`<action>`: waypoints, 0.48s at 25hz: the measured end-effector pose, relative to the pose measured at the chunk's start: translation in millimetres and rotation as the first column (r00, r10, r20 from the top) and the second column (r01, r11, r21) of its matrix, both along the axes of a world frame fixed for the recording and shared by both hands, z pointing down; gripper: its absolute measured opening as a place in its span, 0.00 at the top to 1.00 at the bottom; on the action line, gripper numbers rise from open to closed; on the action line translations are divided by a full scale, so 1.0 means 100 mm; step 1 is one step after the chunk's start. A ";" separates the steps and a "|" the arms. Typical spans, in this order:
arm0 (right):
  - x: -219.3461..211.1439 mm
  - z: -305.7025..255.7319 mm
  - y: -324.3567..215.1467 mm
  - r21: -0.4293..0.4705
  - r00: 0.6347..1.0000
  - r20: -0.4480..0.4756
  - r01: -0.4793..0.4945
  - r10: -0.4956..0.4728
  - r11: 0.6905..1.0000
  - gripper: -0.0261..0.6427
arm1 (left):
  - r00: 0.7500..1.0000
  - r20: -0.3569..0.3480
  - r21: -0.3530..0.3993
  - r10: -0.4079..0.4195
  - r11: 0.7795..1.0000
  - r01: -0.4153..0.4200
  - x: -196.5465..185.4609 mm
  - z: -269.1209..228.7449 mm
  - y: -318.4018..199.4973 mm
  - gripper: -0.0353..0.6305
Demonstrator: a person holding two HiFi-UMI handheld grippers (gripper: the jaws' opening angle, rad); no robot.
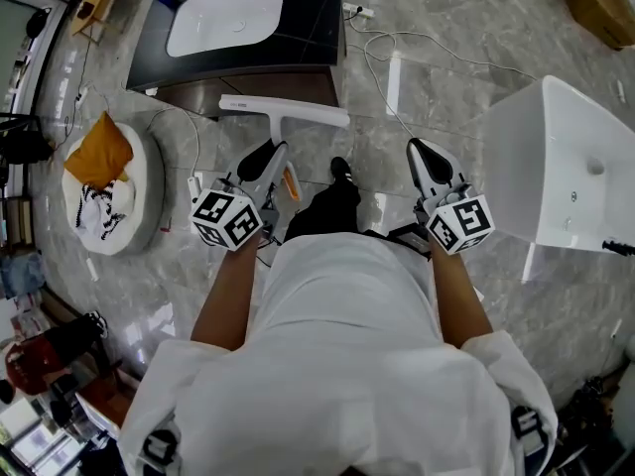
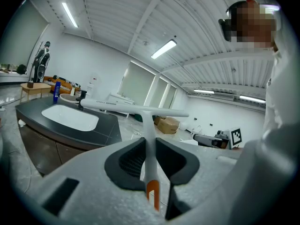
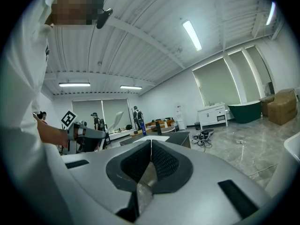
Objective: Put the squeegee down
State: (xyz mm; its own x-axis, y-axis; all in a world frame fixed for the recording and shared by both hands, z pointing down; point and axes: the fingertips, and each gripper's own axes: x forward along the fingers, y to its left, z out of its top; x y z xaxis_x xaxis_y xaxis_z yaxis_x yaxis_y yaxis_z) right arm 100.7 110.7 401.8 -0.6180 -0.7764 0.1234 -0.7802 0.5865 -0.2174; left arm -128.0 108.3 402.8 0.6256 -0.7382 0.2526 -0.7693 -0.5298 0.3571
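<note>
We carry the squeegee (image 2: 149,125) in the left gripper (image 2: 150,149). Its fingers (image 2: 129,161) pinch the narrow white handle a little above the orange tip, and the long blade bar stands crosswise beyond them. In the head view the squeegee (image 1: 282,113) is in the air over the floor, with its bar just short of the near edge of the dark surface (image 1: 317,18) that holds the white basin (image 1: 226,16). The left gripper (image 1: 266,159) sits nearer to us than that edge. It looks to us like light, stiff plastic with a smooth stem. The weight of the bar sits far from the grip, so we judge it could swivel or slide between the pads if tilted. The stem is the natural place to hold it, and a hold closer to the bar would steady it. The soft blade edge is best laid down flat. The right gripper (image 3: 150,146) has its fingers pressed together on nothing. In the head view the right gripper (image 1: 427,155) is also well short of the dark surface, off toward its right end.
</note>
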 end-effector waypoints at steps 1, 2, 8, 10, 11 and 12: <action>0.00 0.00 -0.09 -0.001 1.000 -0.001 0.002 -0.002 1.000 0.94 | 1.000 -0.001 -0.001 -0.002 1.000 0.002 0.00 0.01 -0.09 0.83; 0.00 -0.01 -0.19 -0.001 1.000 -0.002 0.004 -0.004 1.000 0.94 | 1.000 -0.002 -0.003 -0.005 1.000 0.005 -0.01 0.01 -0.17 0.83; -0.07 -0.01 -0.77 -0.012 1.000 0.000 0.012 -0.012 1.000 0.94 | 1.000 0.000 -0.015 -0.002 1.000 0.002 -0.04 0.02 -0.75 0.83; -0.10 0.00 -0.98 -0.016 1.000 0.000 0.016 -0.016 1.000 0.94 | 1.000 0.005 -0.018 0.001 1.000 0.000 -0.06 0.02 -0.98 0.83; -0.10 0.00 -1.09 -0.015 1.000 -0.002 0.017 -0.017 1.000 0.94 | 1.000 0.005 -0.018 0.001 1.000 -0.001 -0.06 0.02 -1.09 0.83; -0.10 0.00 -1.20 -0.014 1.000 -0.005 0.018 -0.018 1.000 0.94 | 1.000 0.004 -0.017 0.002 1.000 -0.002 -0.06 0.01 -1.22 0.83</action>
State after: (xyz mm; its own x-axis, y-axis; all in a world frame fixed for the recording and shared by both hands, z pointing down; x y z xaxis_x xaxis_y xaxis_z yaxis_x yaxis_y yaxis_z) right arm 90.3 -9.2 401.5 -0.6310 -0.7635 0.1371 -0.7708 0.5972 -0.2218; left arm -134.2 -13.6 404.2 0.6262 -0.7323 0.2676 -0.7695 -0.5253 0.3633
